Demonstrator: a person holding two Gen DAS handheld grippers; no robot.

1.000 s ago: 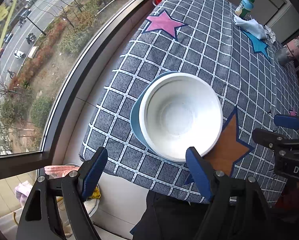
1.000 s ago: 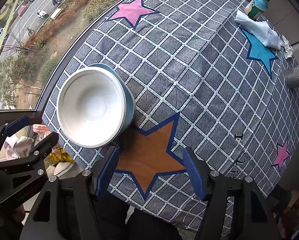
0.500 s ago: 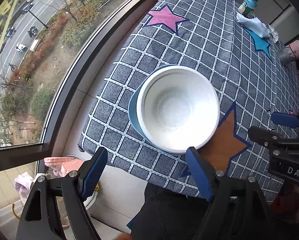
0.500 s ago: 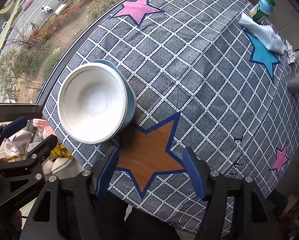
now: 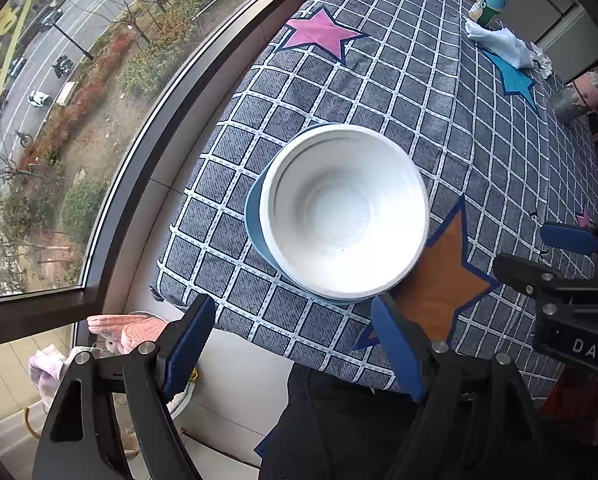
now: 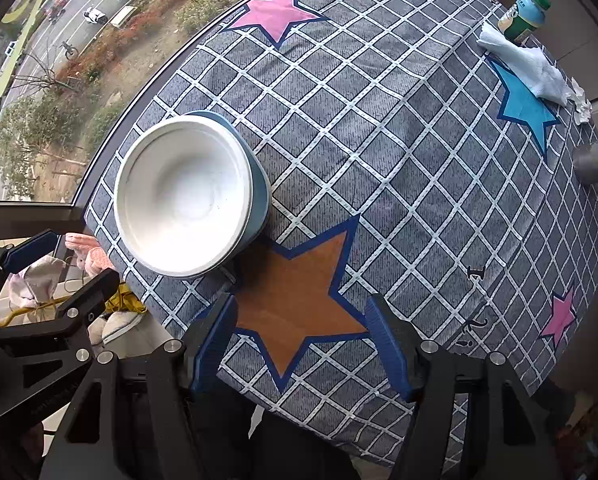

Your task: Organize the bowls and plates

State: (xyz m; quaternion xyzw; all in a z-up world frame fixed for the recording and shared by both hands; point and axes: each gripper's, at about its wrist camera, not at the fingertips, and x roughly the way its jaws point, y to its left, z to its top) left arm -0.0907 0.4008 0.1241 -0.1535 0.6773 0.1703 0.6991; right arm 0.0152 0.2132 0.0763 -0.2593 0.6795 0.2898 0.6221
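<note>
View from my two wrist cameras, both pointing down at the bench (image 6: 379, 120), which is covered by a checked cloth with stars. My left gripper (image 5: 295, 344) hangs with its jaws wide apart and nothing between them; my right gripper (image 6: 303, 340) is likewise parted and empty, above the orange star (image 6: 303, 296).

The white bowl (image 5: 345, 210) sits nested in a blue dish (image 5: 255, 216), of which only a crescent of rim shows on the window side; whether that is a plate or a second bowl I cannot tell. The stack stands near the bench corner closest to the window, touching the orange star's edge. At the far end lie a green-capped bottle (image 6: 525, 16) and a crumpled cloth (image 6: 527, 64), well apart from the stack.

With the pieces already stacked, I judge the sorting to be largely done. If the stack is to be shifted, the sound method is to bring one gripper down over the near rim, close on both rims together, and lift level, since the white bowl sits off-centre in the blue dish and could slide. The bench edge is close, so any shift should go inward.
</note>
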